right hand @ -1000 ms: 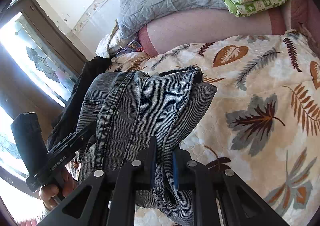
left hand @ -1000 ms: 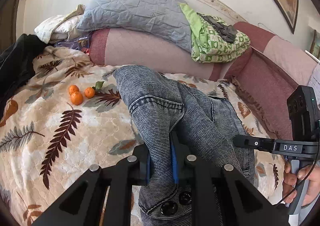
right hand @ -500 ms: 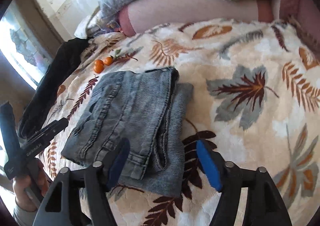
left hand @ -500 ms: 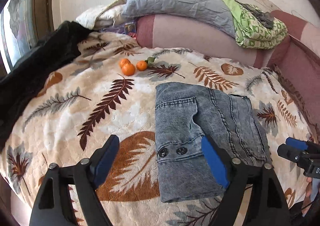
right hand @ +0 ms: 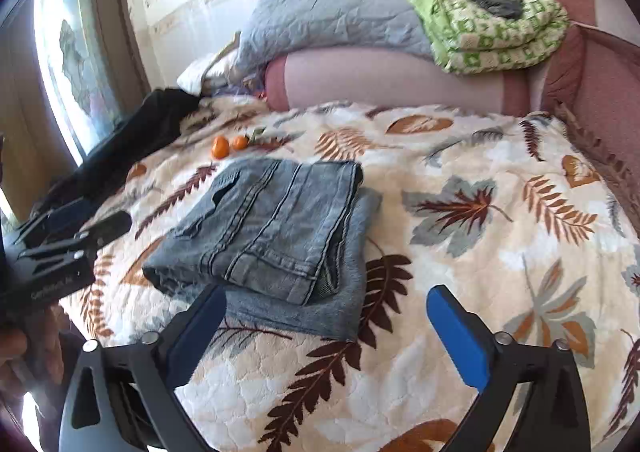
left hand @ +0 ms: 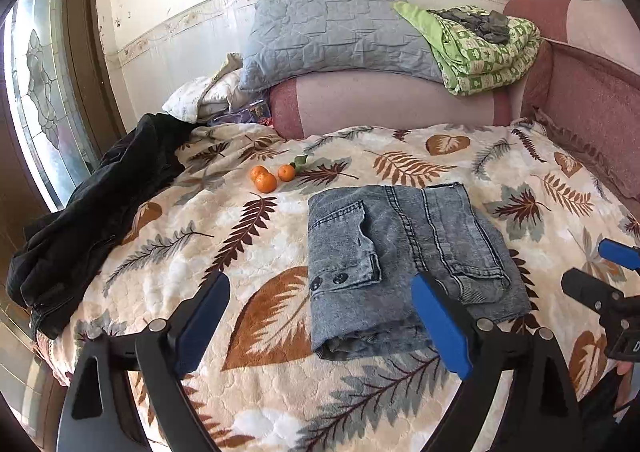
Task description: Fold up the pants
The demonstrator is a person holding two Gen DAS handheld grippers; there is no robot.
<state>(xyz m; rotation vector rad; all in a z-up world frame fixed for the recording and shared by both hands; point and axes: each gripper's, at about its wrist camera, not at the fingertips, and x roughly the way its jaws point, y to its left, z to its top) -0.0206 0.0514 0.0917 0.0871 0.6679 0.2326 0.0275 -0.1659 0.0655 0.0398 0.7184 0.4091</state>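
Observation:
The grey-blue denim pants [left hand: 404, 252] lie folded in a compact rectangle on the leaf-print bedspread [left hand: 240, 332]; they also show in the right wrist view [right hand: 272, 232]. My left gripper [left hand: 320, 316] is open and empty, held above the near edge of the bed, just short of the pants. My right gripper [right hand: 328, 324] is open and empty, at the near right edge of the folded pants. In each view the other gripper shows at the frame edge: the right one [left hand: 616, 272] and the left one [right hand: 72, 228].
Three small oranges [left hand: 268, 176] lie on the bedspread beyond the pants. A black garment [left hand: 96, 207] is heaped at the bed's left edge. A grey pillow [left hand: 332, 35], a green quilt [left hand: 484, 47] and a pink bolster [left hand: 392, 99] line the back wall.
Both grippers opened and let go of the pants, which now lie folded flat on the bed. Both grippers drew back and up toward the near edge.

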